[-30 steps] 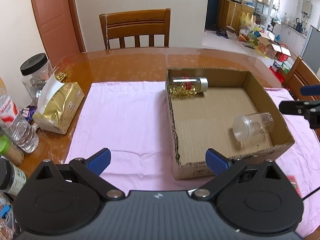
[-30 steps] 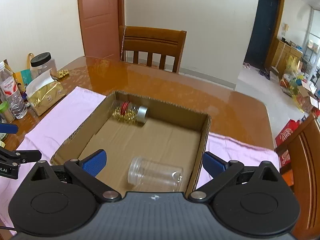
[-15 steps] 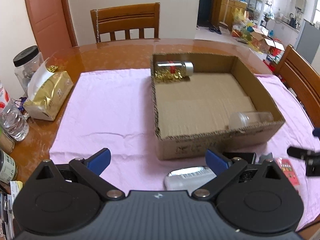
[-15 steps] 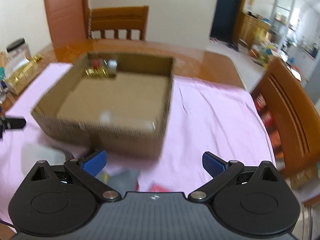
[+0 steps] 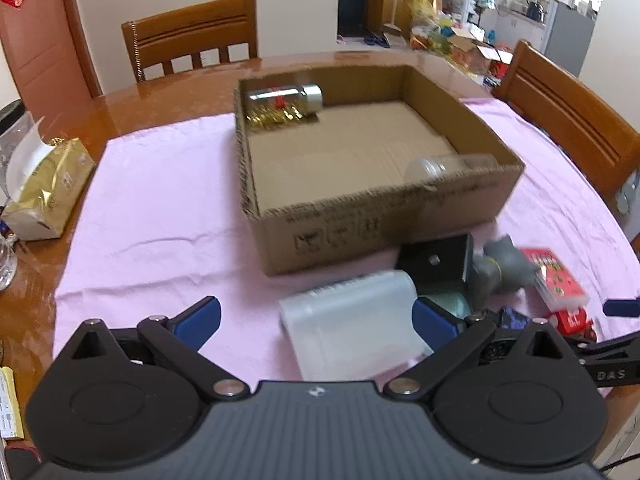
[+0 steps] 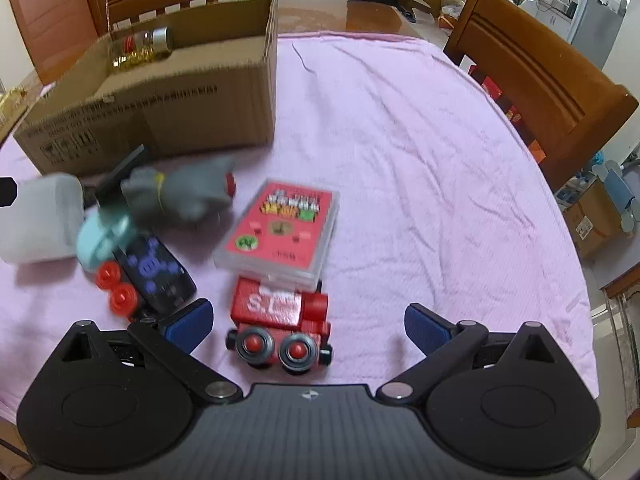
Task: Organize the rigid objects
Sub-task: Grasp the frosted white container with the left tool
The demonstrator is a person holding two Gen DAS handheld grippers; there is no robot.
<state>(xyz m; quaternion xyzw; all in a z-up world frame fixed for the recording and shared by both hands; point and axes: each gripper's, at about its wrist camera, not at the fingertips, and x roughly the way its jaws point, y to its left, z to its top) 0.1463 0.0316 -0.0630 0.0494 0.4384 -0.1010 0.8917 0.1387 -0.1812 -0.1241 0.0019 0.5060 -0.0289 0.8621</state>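
A cardboard box (image 5: 384, 220) (image 6: 152, 120) sits on the pink cloth, holding a jar of gold pieces (image 5: 286, 102) (image 6: 140, 46) and a clear jar (image 5: 444, 166). Near the front edge lie a white plastic bottle (image 5: 352, 332) (image 6: 36, 220), a grey plush toy (image 5: 500, 268) (image 6: 180, 192), a red card case (image 6: 280, 228) (image 5: 556, 280), a red toy train (image 6: 280, 316) and a black car with red wheels (image 6: 152, 272). My left gripper (image 5: 316, 320) is open over the white bottle. My right gripper (image 6: 308, 324) is open, with the red train between its fingers.
A gold tissue pack (image 5: 40, 184) and jars stand at the table's left edge. Wooden chairs stand behind the table (image 5: 192, 40) and at the right (image 6: 536, 80). A black block (image 5: 436, 264) and a pale blue object (image 6: 100, 240) lie among the toys.
Both grippers have drawn back from the box toward the table's front edge. The pile of toys and the white bottle have come into view. Both stay open.
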